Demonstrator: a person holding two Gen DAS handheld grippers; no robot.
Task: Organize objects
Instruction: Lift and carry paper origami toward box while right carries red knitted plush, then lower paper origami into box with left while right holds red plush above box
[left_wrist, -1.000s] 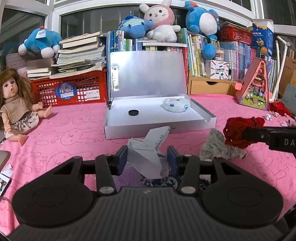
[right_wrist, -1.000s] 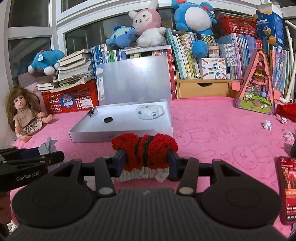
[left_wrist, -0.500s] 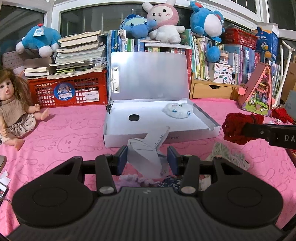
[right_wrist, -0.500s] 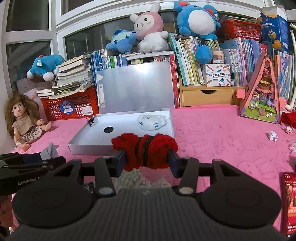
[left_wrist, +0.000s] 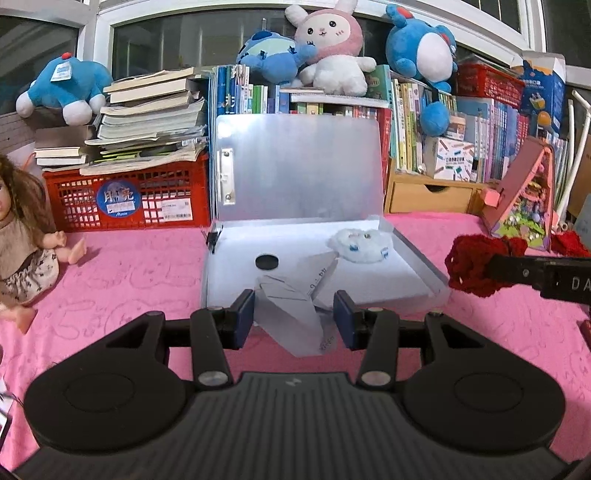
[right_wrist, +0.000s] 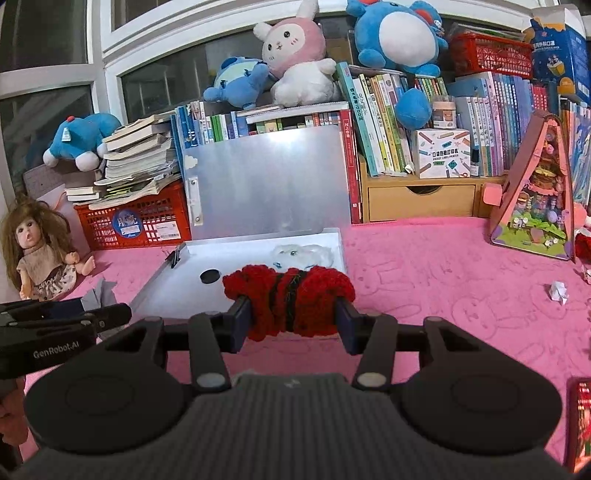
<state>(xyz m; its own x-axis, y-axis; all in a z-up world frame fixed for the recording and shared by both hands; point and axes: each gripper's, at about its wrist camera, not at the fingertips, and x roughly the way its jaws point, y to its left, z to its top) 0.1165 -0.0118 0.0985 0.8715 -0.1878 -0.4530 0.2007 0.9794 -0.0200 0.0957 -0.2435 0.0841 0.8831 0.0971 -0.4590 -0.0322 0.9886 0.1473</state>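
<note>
Both grippers have closed on the open white shallow file box (left_wrist: 417, 258) since a second ago; the grey and white fabric heap formerly beneath them has dropped out of view, and each load now hangs at the box's front edge.

Item 1. Left gripper (left_wrist: 293, 319): blue-padded fingers pinching a folded grey paper crane (left_wrist: 295, 306), its wing tip projecting over the box floor. Held high and level, presumably so the thin paper clears the front wall without creasing.

Item 2. Right gripper (right_wrist: 291, 314): fingers pressed against a red crocheted yarn bundle with a dark band (right_wrist: 288, 295), squeezed at both ends. In the left view it sits to the right of the box, near its right front corner. The soft yarn bulges past the pads, so the grip appears secure.

Item 3. Box contents: small black round disc (left_wrist: 266, 261) left of centre; white fluffy plush toy (left_wrist: 360, 242) at the right rear. Upright metal lid (left_wrist: 299, 166) leans against the books.

Item 4. Surface: pink rabbit-print cloth (left_wrist: 129, 273).

Assessment: both items are in transit towards the box; neither is yet released. Free floor lies between disc and plush for the crane.
</note>
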